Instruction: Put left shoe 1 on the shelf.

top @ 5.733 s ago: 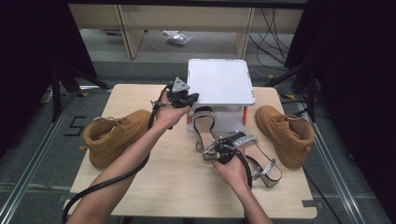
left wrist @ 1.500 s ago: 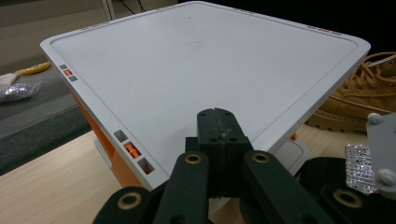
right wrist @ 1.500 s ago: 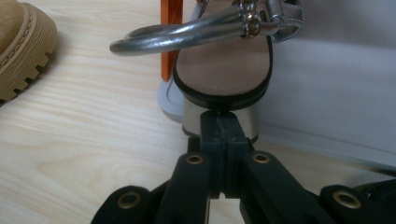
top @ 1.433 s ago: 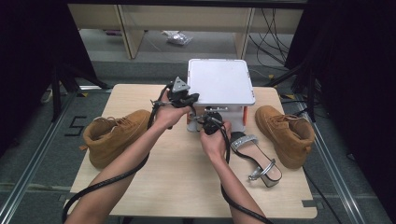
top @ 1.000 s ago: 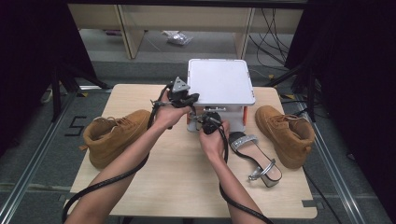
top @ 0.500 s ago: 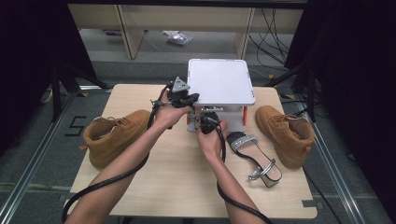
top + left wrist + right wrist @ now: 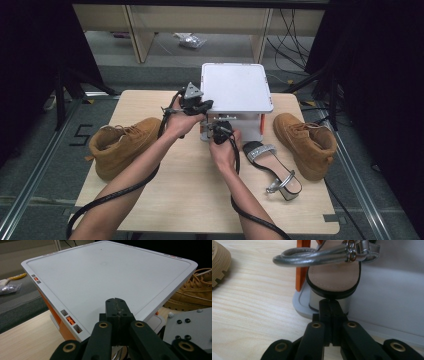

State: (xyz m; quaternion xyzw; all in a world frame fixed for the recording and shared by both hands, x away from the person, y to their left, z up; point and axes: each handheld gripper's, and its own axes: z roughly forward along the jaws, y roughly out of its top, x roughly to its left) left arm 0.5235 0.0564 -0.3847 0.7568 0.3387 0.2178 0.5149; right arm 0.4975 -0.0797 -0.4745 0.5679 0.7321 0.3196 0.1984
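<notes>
two hand-held grippers close together at the white and orange shoe rack (image 7: 235,90) in the middle of the wooden table (image 7: 165,200). left gripper (image 7: 196,103) held at the rack's top left corner, jaws pressed together with nothing between them, tips over the white top plate (image 7: 105,275) in the left gripper view. right gripper (image 7: 220,129) lower, at the front of the rack, jaws also fully closed and empty; tips right at the block heel of a silver sandal (image 7: 332,277), contact hard to judge. this sandal standing on the rack's lower tray (image 7: 387,322), heel toward the camera, front part cut off by the picture edge; from above hidden under the top plate and the hand. second silver sandal (image 7: 272,165) lying on the table to the right of the right hand, well visible. tan boot (image 7: 122,147) at the left, another tan boot (image 7: 305,142) at the right, the latter partly seen past the rack's corner in the left gripper view. lower shelf of the rack mostly hidden from above.
</notes>
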